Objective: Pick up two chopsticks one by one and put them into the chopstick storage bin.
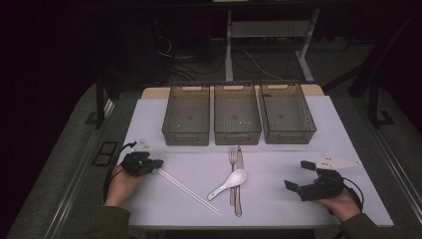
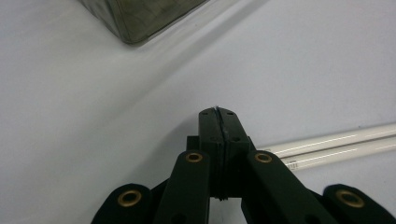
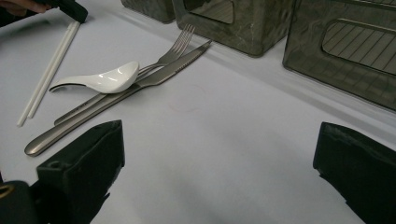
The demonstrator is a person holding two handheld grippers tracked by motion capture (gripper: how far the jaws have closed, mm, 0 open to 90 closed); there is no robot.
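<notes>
You are holding the left gripper (image 1: 160, 163) low over the near left part of the desk (image 1: 278, 164), its fingers (image 2: 218, 122) clenched flat against each other with nothing showing between them in the left gripper view. Just beside those closed tips, the pair of white chopsticks (image 1: 189, 189) is lying side by side on the white surface, the near end at the gripper and the far end running diagonally toward the front edge; whether the tips are touching the sticks, you cannot tell from here. In the left gripper view the chopsticks (image 2: 334, 144) are passing to the right of the closed fingers.

Your right gripper (image 1: 295, 176) is resting at the near right side, well apart from the cutlery, its fingers (image 3: 81, 165) released and standing wide with bare desk between them.

At the middle of the desk, a white spoon (image 1: 229, 183) is lying across a steel fork (image 1: 232, 172) and a steel knife (image 1: 239, 181), which are lying parallel, tips pointing away from you. In the right gripper view the spoon's (image 3: 105, 79) bowl is sitting on top of both handles.

Beyond them, three dark see-through bins are standing in a row: the left bin (image 1: 186, 115), the middle bin (image 1: 237, 115), and the right bin (image 1: 287, 114).
</notes>
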